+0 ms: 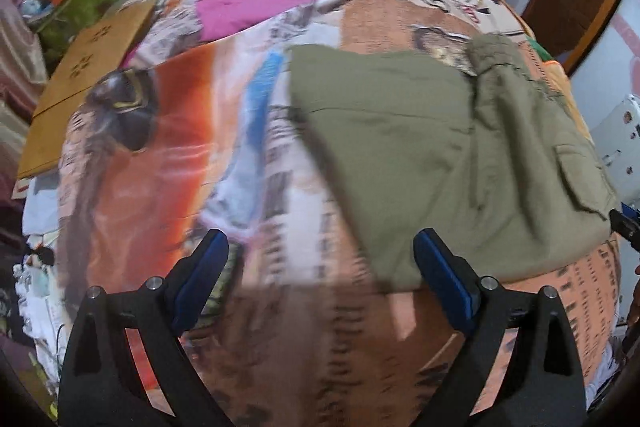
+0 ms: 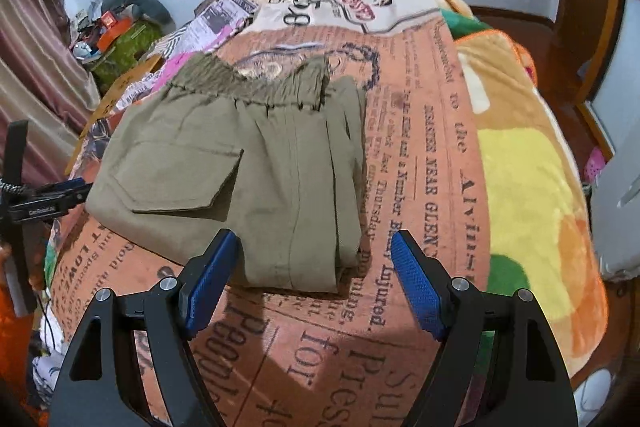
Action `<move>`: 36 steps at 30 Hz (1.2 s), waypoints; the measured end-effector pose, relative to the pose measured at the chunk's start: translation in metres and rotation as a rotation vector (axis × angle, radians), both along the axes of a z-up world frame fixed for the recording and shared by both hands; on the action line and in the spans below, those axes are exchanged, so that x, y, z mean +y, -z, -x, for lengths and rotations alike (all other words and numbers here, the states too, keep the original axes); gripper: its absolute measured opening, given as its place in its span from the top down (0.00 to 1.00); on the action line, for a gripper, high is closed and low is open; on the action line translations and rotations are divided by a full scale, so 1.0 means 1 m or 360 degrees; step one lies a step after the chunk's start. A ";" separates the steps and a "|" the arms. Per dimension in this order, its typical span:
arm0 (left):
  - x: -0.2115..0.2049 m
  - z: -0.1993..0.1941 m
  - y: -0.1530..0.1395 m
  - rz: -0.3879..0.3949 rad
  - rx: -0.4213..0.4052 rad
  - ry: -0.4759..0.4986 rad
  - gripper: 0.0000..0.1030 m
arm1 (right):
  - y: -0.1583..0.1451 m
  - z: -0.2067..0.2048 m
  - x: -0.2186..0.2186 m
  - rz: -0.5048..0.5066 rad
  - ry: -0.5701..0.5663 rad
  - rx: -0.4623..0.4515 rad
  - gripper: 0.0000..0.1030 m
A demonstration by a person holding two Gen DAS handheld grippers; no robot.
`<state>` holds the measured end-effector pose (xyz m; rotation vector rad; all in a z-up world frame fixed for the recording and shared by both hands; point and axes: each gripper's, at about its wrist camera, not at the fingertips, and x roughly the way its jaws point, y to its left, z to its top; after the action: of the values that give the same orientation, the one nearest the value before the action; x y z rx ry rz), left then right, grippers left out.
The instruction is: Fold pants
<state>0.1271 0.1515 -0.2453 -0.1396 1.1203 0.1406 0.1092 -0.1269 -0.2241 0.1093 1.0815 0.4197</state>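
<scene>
Lying folded on the bed's newspaper-print blanket [image 2: 420, 155], the olive pants [image 2: 240, 163] sit clear of both tongs. The right tongs [image 2: 314, 255] and left tongs [image 1: 320, 255] gape apart, holding nothing. A pink garment [image 1: 256, 7] and cardboard box [image 1: 80, 79] lie beyond.

The bed's newspaper-print cover [image 2: 420, 155] carries the only readable print, seen in the right wrist view. Beside the folded pants [image 2: 240, 163], toward the bed's right edge, run "NEAR GLEN", "Thursday" and "Injured." Near the foot edge stand "for" and "Pres". Toward the head edge sits a large "58".
</scene>
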 end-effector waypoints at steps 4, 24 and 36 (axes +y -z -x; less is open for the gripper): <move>0.008 -0.002 -0.004 -0.0090 0.0036 -0.0020 0.08 | -0.010 -0.001 0.002 0.0030 -0.0025 -0.0042 0.26; -0.096 -0.108 -0.040 -0.0027 -0.0212 0.0397 0.08 | 0.000 -0.092 0.035 -0.0029 -0.0274 0.0000 0.70; -0.092 -0.113 0.007 0.0066 -0.0103 0.0345 0.07 | 0.015 -0.094 0.035 -0.0038 -0.0359 0.0049 0.74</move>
<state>0.2403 0.0598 -0.2523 -0.0585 1.0668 -0.0799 0.2031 -0.0920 -0.2386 0.0148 1.1238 0.6353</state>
